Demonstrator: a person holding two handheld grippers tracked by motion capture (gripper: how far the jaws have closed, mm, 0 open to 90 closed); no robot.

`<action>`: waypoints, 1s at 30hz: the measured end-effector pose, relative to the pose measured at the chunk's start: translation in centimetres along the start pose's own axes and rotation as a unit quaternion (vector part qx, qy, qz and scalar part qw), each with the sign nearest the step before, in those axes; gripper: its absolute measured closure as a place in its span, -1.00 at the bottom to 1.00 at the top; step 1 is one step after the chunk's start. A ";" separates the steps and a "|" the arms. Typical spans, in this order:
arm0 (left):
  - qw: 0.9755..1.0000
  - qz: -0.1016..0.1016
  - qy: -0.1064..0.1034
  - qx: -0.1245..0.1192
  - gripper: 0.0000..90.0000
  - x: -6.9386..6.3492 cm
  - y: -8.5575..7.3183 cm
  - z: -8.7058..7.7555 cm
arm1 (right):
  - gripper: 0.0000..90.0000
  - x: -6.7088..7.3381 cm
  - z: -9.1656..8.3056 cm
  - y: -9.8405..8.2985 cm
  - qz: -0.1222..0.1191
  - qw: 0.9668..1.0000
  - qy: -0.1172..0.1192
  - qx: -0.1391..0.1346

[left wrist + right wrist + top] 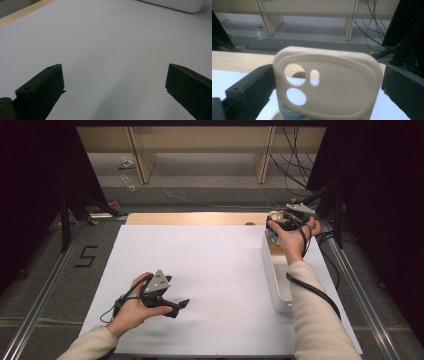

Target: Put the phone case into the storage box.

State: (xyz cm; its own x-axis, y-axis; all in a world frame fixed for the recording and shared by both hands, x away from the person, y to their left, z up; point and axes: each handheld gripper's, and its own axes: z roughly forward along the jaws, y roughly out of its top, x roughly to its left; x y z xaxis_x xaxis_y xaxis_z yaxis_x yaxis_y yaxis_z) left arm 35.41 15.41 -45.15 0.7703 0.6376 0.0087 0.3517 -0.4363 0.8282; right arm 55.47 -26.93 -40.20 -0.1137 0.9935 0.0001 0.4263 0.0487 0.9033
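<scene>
We see a white sheet (pixel 210 270) covering the wooden table (pixel 195 218), grey floor and pale shelving beyond. At the far right, the right gripper (pixel 284 226) stands spread around a smooth cream phone case (pixel 324 87), upright over the glossy white tray (pixel 276 280); contact is unclear. The left gripper (pixel 172 305), near left, gapes empty.

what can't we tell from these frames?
1. Right gripper view: whether the right gripper has its jaws pressing on the cream phone case or just flanking it; the gaps are too fine to read.
2. Right gripper view: the case's lower part, cut off by the bottom edge.
3. High view: the white bin at its far end, hidden by the right hand.
4. High view: scraps on the floor, too small to name.
</scene>
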 end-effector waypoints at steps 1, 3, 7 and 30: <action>1.000 0.000 0.000 0.000 -0.97 0.0 0.0 0.0 | -0.99 0.0 0.0 0.0 0.001 1.000 0.000 -0.001; 1.000 0.000 -0.001 0.001 -0.97 0.1 0.0 0.0 | -1.00 0.0 0.1 0.1 0.002 1.000 0.001 -0.002; 1.000 0.000 0.000 0.000 -0.97 0.1 0.0 0.0 | -1.00 0.0 0.1 0.2 0.005 1.000 -0.002 -0.007; 1.000 0.000 0.001 -0.003 -0.97 0.0 0.0 0.0 | -0.87 0.3 -3.8 0.2 0.038 0.999 0.001 -0.019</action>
State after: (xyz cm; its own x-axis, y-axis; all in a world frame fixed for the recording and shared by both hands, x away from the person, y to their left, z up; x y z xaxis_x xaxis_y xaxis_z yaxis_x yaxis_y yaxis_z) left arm 35.42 15.38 -45.11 0.7692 0.6389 0.0107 0.3482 -0.4330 0.8314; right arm 52.10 -27.02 -38.34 -0.0847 0.9939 0.0700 0.3992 -0.0305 0.9164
